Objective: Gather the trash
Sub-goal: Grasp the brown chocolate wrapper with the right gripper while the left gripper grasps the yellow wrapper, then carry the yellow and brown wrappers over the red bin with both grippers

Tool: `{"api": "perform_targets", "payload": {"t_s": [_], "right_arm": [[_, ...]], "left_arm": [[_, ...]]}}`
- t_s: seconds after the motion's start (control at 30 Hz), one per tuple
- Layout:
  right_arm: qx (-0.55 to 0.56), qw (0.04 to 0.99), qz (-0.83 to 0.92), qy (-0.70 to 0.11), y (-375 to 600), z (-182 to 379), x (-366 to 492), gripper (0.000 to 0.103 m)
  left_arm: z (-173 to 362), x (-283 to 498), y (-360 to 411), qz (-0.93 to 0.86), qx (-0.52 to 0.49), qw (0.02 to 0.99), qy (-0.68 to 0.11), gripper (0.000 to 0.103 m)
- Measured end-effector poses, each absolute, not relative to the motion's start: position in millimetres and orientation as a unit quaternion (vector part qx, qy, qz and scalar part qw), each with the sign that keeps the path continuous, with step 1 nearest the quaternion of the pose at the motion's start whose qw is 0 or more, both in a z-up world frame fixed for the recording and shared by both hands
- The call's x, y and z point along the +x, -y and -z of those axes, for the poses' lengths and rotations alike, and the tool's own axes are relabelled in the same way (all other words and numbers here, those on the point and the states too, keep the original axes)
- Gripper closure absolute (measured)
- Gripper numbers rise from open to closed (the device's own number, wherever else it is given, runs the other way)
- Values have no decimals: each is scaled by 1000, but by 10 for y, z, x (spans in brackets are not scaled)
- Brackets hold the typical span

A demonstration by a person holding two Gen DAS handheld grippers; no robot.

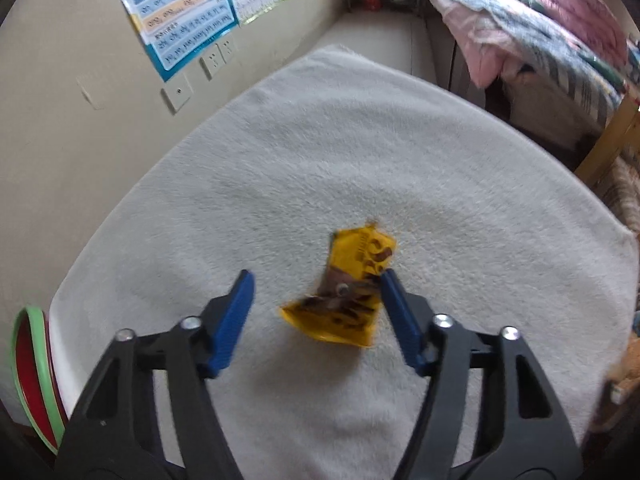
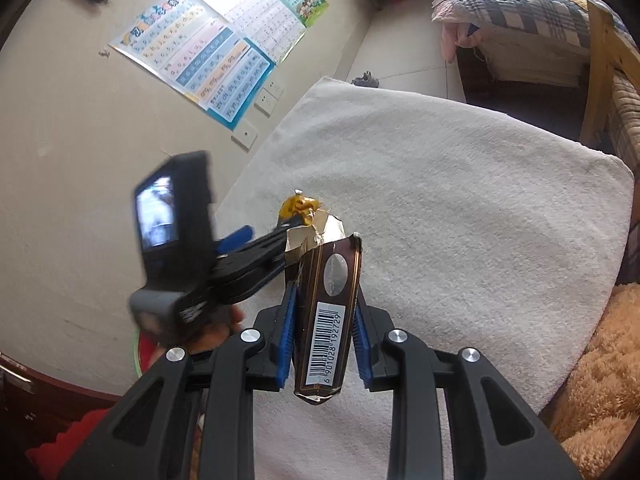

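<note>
**Spotter:** What have you got on the right side?

**Me:** My right gripper (image 2: 324,322) is clamped narrow on a dark brown wrapper (image 2: 326,312), barcode label facing the camera. The blue pads (image 2: 289,332) press on both its long edges, and it stands roughly upright between them, its torn silvery top sticking up past the fingertips. It hangs above the white fleecy cloth (image 2: 460,208), not resting on it.

**Spotter:** And the left?

**Me:** My left gripper (image 1: 316,284) sits about half wide, pointing down at the cloth (image 1: 320,152). A crumpled yellow wrapper (image 1: 348,284) lies on the cloth between the jaws (the frame is a bit smeared). The right-hand pad (image 1: 394,300) is at its edge; the other pad stands clear of it. So nothing is gripped there.

**Spotter:** Can you see one tool from the other?

**Me:** Yes. From the right wrist view the left gripper (image 2: 286,222) reaches in from the left, blurred, its fingertips by the same yellow wrapper (image 2: 300,208), just behind the brown wrapper's torn top. A hand (image 2: 212,332) holds it from below.

**Spotter:** Anything else nearby?

**Me:** A red basin with a green rim (image 1: 32,376) at the cloth's left edge, and posters (image 1: 184,12) on the wall.
</note>
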State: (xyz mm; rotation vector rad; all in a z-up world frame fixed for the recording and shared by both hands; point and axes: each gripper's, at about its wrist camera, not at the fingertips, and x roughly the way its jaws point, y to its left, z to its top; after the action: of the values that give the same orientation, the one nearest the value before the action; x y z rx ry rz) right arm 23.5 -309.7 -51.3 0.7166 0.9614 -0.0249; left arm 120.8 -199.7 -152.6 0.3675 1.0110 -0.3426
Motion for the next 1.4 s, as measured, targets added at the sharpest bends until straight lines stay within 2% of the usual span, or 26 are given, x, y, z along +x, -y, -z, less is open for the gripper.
{"api": "perform_targets", "payload": {"t_s": [0.03,0.2,0.47,0.83,1.1,1.4], "right_arm": [[341,824,9,-452,3102,522,236,77],[341,823,6,-455,3077,543,267,77],[325,820,13,-471,2990,622,331,77],[247,838,19,-486,2629,705,405,77],[179,841,5,-511,2277,804,404,77],[144,852,-3,-504,1980,624,397,77]], "left_arm": [[1542,1205,2008,166,175,845,-477,55],[1496,1163,1955,173,172,842,-481,62],[1075,915,1400,166,99,863,-467,62],[394,405,615,128,84,906,-394,62],[159,228,52,85,78,925,-361,62],[76,173,-476,41,58,935,-348,61]]}}
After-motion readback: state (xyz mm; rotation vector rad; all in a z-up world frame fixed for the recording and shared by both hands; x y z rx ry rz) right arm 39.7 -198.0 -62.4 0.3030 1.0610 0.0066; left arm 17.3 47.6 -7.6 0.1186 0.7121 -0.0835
